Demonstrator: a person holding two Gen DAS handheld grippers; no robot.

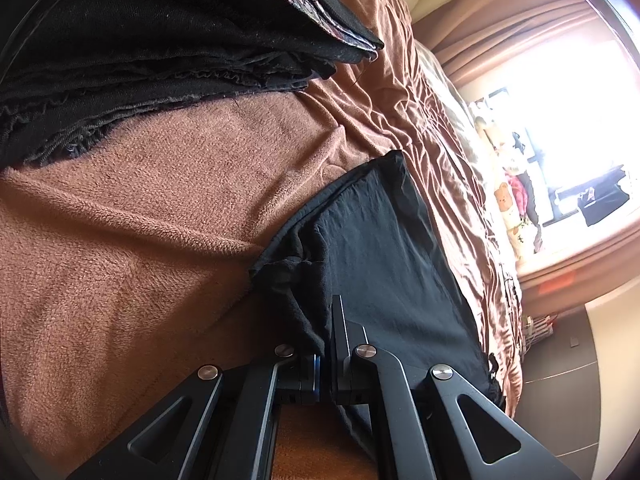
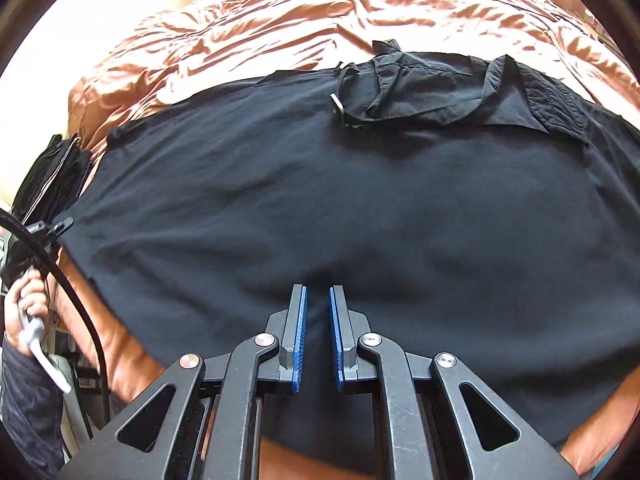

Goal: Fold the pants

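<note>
Black pants of thin, smooth fabric lie spread flat across a bed, filling the middle of the right wrist view from 9 to 3 o'clock. At 12 o'clock a rumpled flap with a small metal ring sits on top of them. Beyond lies a shiny, creased copper-brown satin bedspread; nearer, a fuzzy brown fleece blanket. The right gripper hangs over the pants at 6 o'clock, its blue ribbed pads narrowly apart with a fold of cloth seemingly between them; whether they pinch it I cannot tell. The left gripper is clenched on a bunched edge of the pants. A stack of dark folded clothes rests at 11 o'clock in the left wrist view. A hand and black cable show at 8 o'clock.
</note>
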